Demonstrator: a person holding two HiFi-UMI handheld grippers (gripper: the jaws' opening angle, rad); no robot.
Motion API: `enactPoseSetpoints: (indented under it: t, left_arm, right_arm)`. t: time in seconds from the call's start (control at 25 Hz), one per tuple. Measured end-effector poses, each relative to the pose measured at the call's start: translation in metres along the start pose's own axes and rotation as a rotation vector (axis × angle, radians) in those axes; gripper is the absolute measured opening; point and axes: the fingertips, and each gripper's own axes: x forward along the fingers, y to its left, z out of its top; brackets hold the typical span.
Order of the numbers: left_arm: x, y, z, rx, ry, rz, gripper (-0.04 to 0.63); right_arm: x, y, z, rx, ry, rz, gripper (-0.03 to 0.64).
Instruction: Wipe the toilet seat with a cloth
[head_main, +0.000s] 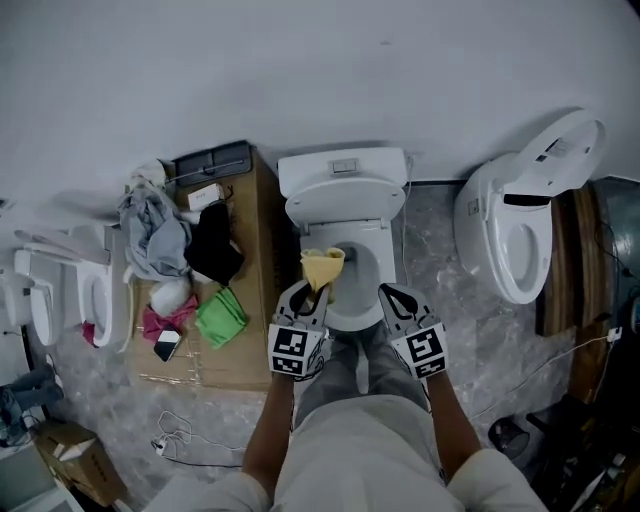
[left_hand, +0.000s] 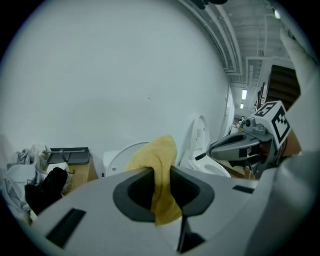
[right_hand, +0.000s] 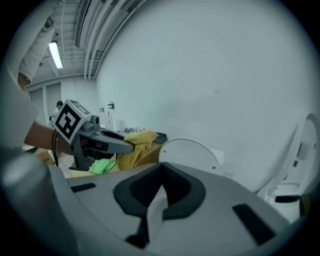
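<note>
1. L gripper (head_main: 312, 290) is seen clamped on a yellow cloth (head_main: 322, 266); in the left gripper view the cloth (left_hand: 157, 155) is pinched between the jaws, w/ a fold bulging above them and the rest hanging below.
2. The cloth is held over the front-left of the toilet (head_main: 378, 240) bowl, above the seat rim; contact w/ the rim can't be told.
3. R gripper (head_main: 392, 297) is held just beside the L one, over the bowl's front-right edge. Its jaws are seen together in the right gripper view (right_hand: 161, 187), w/ nothing between them.
4. The lid (head_main: 345, 195) is raised against the tank; it is shown as an upright white disc (right_hand: 192, 155) in the right gripper view.
5. A cardboard box (head_main: 258, 335) is set just left of the toilet. A green cloth (head_main: 222, 318), a black garment (head_main: 215, 248) and other fabric are piled on it.
6. A second toilet (head_main: 520, 220) is stood at the right w/ its lid up, well apart from the grippers. A third (head_main: 80, 295) is seen at the left edge.
</note>
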Motion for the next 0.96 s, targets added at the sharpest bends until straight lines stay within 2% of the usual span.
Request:
enactPoseSetpoints:
  t: [0.44,0.64,0.96]
  left_arm:
    - [-0.051,-0.02,0.039,0.039,-0.077,-0.023,0.083]
    - [-0.06,-0.024,0.053,0.064,-0.109,-0.027,0.083]
    - [-0.068,-0.032,0.05,0.057,-0.119,-0.026,0.083]
  right_arm:
    - [-0.042,0.015,0.052,-0.088,-0.068,-0.063,0.006]
    - [-0.048,0.022,0.058,-0.097,-0.087,-0.068,0.006]
    - [-0.057,0.031,0.064,-0.103,-0.106,-0.07,0.006]
